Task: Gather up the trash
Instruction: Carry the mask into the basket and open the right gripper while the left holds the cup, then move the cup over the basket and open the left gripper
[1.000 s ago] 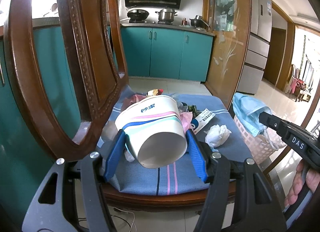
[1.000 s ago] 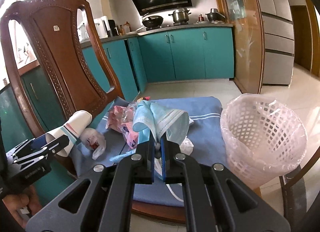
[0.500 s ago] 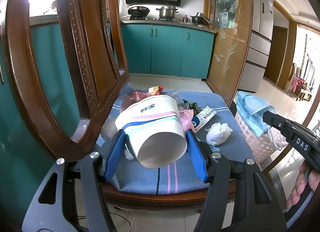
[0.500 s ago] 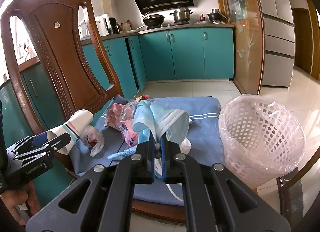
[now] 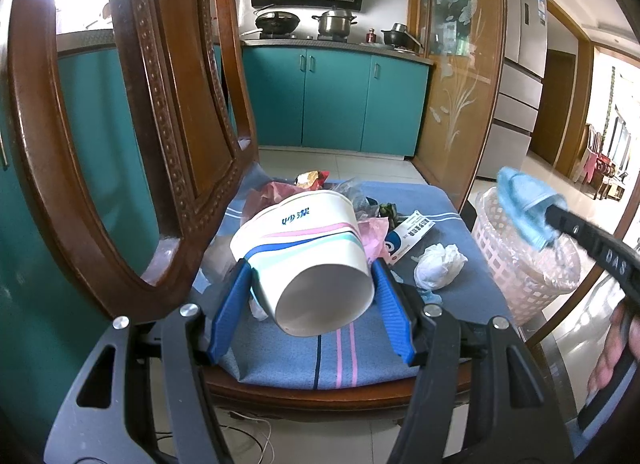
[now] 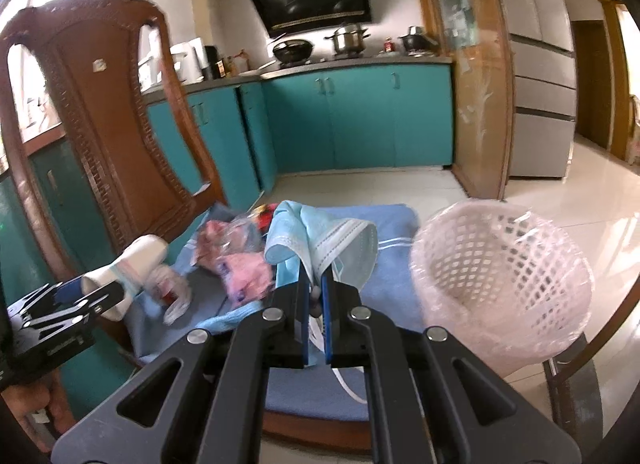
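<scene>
My left gripper point(image 5: 312, 288) is shut on a white paper cup point(image 5: 308, 256) with blue, pink and green stripes, held on its side above the chair's blue cushion point(image 5: 344, 356). My right gripper point(image 6: 315, 284) is shut on a light blue face mask point(image 6: 324, 240), held above the cushion, left of the pink trash basket point(image 6: 504, 284). In the left wrist view the mask point(image 5: 520, 199) hangs over the basket point(image 5: 520, 264). On the cushion lie a crumpled white tissue point(image 5: 438, 266), a small white box point(image 5: 408, 236) and pink plastic wrappers point(image 6: 240, 264).
The chair's carved wooden back point(image 5: 132, 135) rises close on the left. Teal kitchen cabinets point(image 5: 336, 103) stand behind, a wooden partition point(image 5: 460, 83) and a fridge point(image 6: 540, 63) to the right. Tiled floor point(image 6: 560, 191) lies around the basket.
My right gripper has carried the mask up and right, toward the basket. My left gripper still holds the cup in about the same place.
</scene>
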`<state>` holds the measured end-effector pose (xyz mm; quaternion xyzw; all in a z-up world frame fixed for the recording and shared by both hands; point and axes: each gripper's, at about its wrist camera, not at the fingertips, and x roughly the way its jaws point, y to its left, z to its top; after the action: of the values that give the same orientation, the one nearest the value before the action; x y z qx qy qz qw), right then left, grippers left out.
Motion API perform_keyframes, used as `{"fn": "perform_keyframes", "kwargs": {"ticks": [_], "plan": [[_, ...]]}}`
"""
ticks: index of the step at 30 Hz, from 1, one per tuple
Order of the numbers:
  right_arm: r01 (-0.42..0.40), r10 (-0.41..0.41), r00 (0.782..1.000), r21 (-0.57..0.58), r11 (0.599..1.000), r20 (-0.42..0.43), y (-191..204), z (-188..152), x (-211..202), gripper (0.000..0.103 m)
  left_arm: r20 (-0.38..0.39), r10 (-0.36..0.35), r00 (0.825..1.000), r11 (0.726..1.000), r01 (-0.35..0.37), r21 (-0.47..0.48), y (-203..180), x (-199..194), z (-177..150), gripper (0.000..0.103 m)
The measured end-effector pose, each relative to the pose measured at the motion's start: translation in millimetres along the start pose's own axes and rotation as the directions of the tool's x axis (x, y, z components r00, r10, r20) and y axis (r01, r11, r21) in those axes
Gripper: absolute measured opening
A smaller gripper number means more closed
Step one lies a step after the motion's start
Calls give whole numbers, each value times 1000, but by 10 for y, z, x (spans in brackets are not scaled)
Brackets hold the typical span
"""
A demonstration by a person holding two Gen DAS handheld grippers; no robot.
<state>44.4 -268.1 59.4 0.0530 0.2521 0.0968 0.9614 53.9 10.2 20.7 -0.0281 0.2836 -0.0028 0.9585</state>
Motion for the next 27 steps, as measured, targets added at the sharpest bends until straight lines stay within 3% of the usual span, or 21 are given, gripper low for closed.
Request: {"fn": "perform_keyframes", "kwargs": {"ticks": [5, 8, 10, 11, 12, 15, 18, 27], "plan": [[167, -174, 982, 88, 982, 71, -569, 184, 22, 6, 5, -3, 1000, 1000, 3, -3, -1, -3, -4, 62], [252, -264, 963, 158, 955, 59, -972, 218, 157, 7, 1, -6, 1000, 1000, 6, -2, -13, 16, -19, 62], [294, -298, 955, 186, 938, -6, -1212, 157, 347, 30, -1, -7, 1000, 1000, 7, 3, -30, 26, -30, 62], [306, -305, 952, 204, 930, -35, -1285, 123, 397, 61, -2, -7, 1000, 1000, 7, 7, -40, 35, -34, 62], [313, -310, 949, 229, 922, -48, -1348, 81, 406, 67, -3, -8, 1000, 1000, 8, 7, -44, 38, -27, 62], [303, -305, 952, 248, 920, -35, -1374, 76, 250, 70, -1, -12, 1000, 1000, 12, 11, -68, 36, -30, 62], [272, -291, 956, 275, 922, 31, -1248, 32, -66, 88, -4, -18, 1000, 1000, 18, 21, -110, 47, -44, 62], [257, -272, 961, 198, 946, 54, -944, -11, -303, 95, -47, -108, 993, 990, 112, 88, -560, 108, -48, 62]]}}
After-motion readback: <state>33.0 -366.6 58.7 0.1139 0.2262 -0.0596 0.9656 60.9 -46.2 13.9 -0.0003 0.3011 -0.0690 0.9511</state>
